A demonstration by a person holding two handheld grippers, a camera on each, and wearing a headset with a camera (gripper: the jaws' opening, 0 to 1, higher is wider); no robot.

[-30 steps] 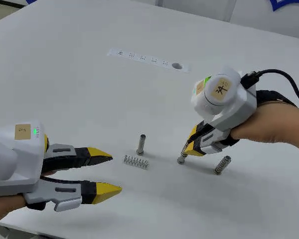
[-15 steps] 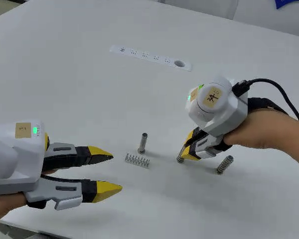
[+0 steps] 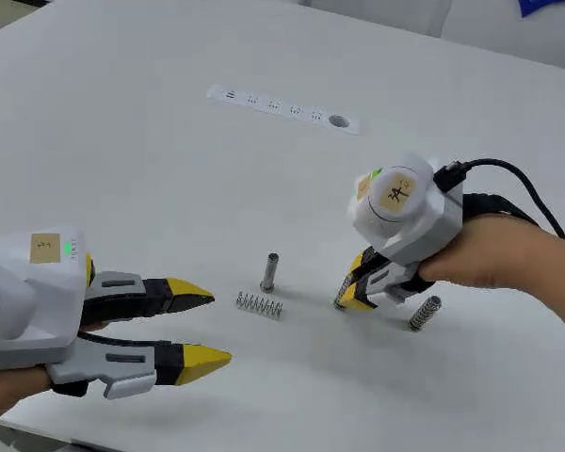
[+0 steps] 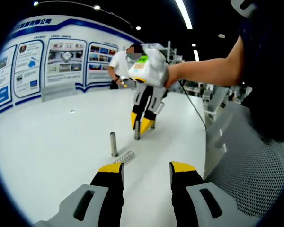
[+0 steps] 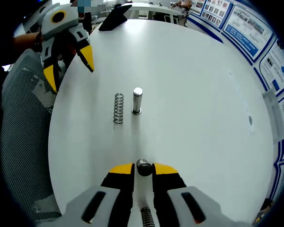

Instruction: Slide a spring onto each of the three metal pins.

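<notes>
On the white table [image 3: 122, 141], the right gripper view shows the right gripper [image 5: 143, 169] clamped on the head of an upright pin [image 5: 143, 167], which the head view hides. The loose spring [image 3: 258, 304] lies flat at centre frame, axis left-right, just beside a bare pin [image 3: 268, 271] standing vertical. The left gripper [image 3: 205, 327] has its jaws apart.

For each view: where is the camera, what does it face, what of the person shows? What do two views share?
Head view: on the headset, looking down at the table; left gripper, right gripper and a hand show.
Left gripper view: on the left gripper, facing the right gripper; own jaws, a forearm.
Right gripper view: on the right gripper, facing the left gripper; own jaws flank a pin.
Shared: both gripper views show the bare pin and loose spring.
</notes>
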